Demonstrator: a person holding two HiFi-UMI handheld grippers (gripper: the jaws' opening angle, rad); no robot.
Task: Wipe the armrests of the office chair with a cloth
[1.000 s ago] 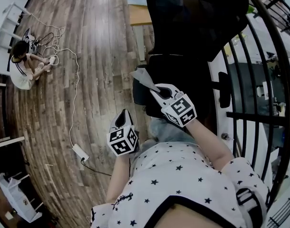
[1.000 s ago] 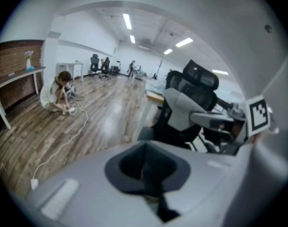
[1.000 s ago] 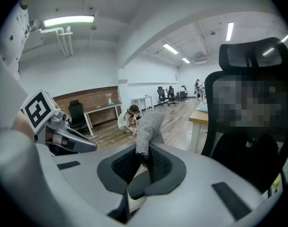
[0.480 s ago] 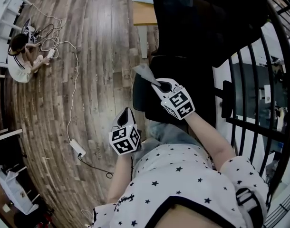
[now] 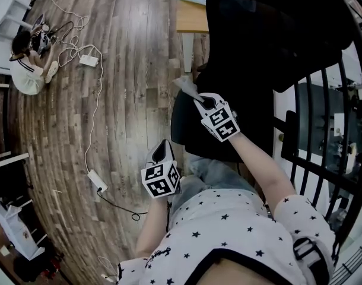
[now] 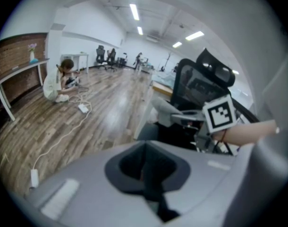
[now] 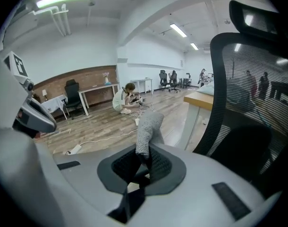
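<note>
**Cloth Clamped at Chair Armrest**

The grey cloth [image 5: 185, 86] is being gripped between the closed-down jaws of the right gripper [image 5: 200, 102], above the armrest [image 5: 180, 123] of the office chair [image 5: 258, 46]. The left gripper [image 5: 163, 151] is being held nearer the body, jaws together, empty.

right hand-held gripper [image 5: 200, 103] and its cloth [image 5: 186, 85] moved farther forward along the armrest [image 5: 180, 126], away from the person

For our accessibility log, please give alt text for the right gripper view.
The right hand-held gripper is shut on a grey cloth that sticks up from its jaws. A black mesh office chair stands at right; a person sits on the wood floor behind.
</note>
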